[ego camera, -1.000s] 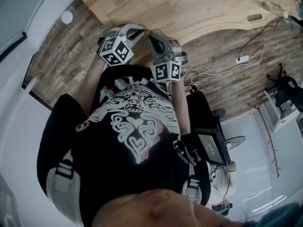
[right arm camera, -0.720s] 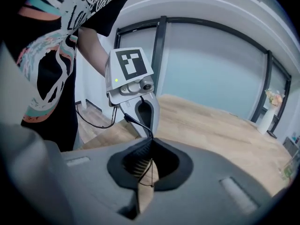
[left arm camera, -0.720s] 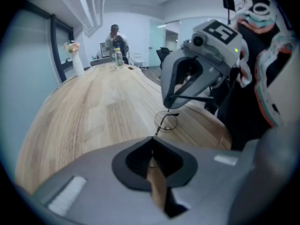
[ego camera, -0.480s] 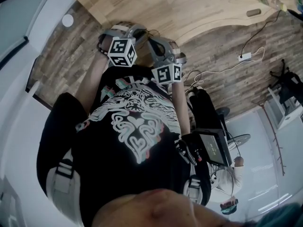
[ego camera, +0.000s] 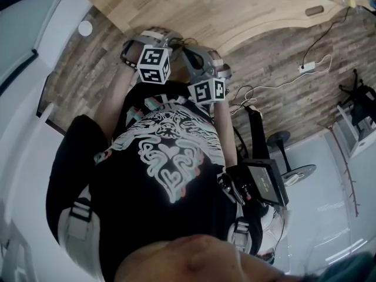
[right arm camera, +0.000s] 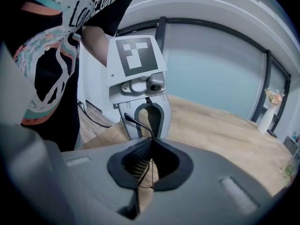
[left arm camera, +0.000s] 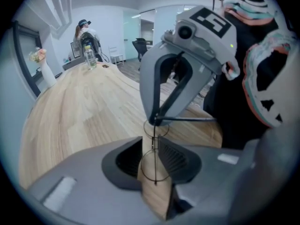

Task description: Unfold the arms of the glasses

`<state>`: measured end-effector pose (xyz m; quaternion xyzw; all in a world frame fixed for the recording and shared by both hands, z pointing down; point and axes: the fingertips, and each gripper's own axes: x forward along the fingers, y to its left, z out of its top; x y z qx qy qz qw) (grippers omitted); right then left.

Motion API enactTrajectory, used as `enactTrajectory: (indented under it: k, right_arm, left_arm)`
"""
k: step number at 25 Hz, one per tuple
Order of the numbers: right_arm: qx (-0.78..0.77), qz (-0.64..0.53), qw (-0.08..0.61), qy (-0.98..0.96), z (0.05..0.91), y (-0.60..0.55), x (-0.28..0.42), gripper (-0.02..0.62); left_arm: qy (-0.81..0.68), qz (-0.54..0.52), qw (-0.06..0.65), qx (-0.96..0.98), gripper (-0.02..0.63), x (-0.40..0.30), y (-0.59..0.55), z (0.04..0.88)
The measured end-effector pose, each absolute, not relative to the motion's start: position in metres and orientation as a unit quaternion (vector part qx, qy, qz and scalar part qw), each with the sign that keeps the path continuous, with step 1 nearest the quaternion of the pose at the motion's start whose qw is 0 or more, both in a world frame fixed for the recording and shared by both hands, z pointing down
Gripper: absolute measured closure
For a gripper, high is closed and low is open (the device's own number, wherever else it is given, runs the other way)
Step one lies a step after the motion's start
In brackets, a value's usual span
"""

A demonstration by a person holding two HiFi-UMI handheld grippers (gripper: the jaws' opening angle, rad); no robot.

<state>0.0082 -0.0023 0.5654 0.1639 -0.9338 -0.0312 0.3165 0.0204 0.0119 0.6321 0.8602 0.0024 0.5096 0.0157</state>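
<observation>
Set against the frame one second earlier, the left gripper [left arm camera: 150,139] is found nearer the right gripper [right arm camera: 152,138], its marker cube [ego camera: 154,64] having been carried toward the other cube [ego camera: 205,90]; over the last half second little change is seen. The wire-rimmed glasses [left arm camera: 155,167] are held in the air between the two grippers, over the edge of the wooden table [left arm camera: 84,111] and close to the person's black T-shirt [ego camera: 170,157]. The left jaws are closed to a narrow gap upon the frame front. The right jaws are pressed together upon its far end. The long axis of the frame, lens behind lens, runs from one gripper to the other. One arm [left arm camera: 187,120] is swung out, roughly square to the frame, its tip pointed toward the T-shirt.
</observation>
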Motion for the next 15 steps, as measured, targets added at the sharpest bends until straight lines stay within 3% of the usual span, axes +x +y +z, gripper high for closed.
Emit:
enactTrajectory:
  k: [15]
  right_arm:
    - [0.157, -0.032, 0.311, -0.937, 0.564, -0.001, 0.007, 0.597]
  left_arm:
    - [0.021, 0.528, 0.024, 0.849, 0.541, 0.026, 0.022, 0.650]
